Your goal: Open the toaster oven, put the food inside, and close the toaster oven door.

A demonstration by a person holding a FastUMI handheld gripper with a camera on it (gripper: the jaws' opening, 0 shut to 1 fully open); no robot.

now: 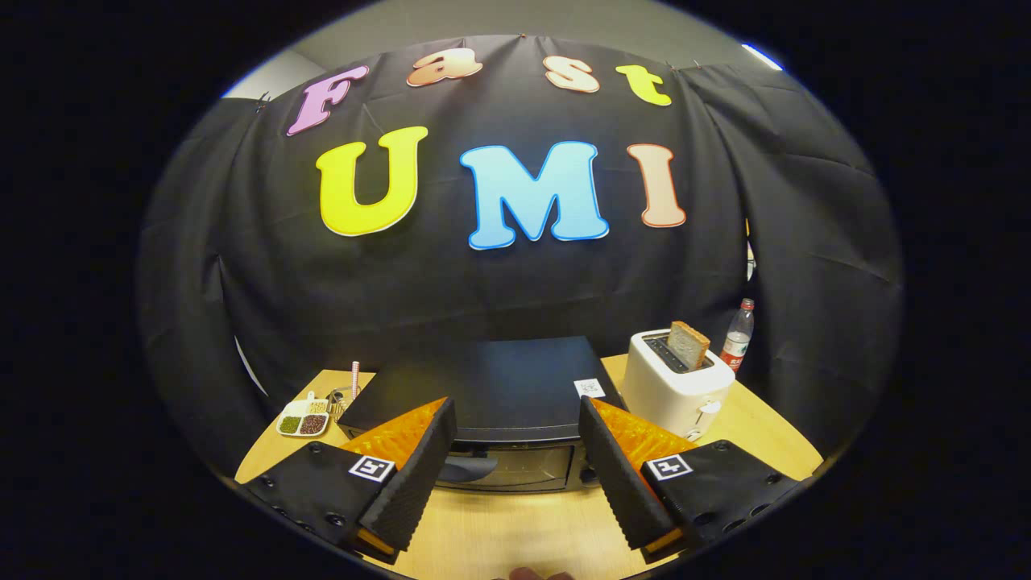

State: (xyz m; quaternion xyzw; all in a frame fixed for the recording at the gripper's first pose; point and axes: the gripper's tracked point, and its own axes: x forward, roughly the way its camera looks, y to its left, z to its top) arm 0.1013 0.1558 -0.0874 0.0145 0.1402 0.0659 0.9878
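A black toaster oven (499, 387) stands on the wooden table (532, 532), just ahead of my fingers. Its glass door (515, 466) is shut, and the door handle (471, 469) shows between my fingertips. My gripper (515, 415) is open, with nothing between its fingers, and hangs a little above and in front of the oven. A white pop-up toaster (675, 385) stands right of the oven with a slice of brown bread (687, 343) sticking up from its slot.
A small white divided dish (304, 420) with beans and grains lies on the table left of the oven, beside a striped stick (354, 377). A plastic bottle with a red cap (737, 337) stands behind the toaster. Black cloth walls the booth at the back.
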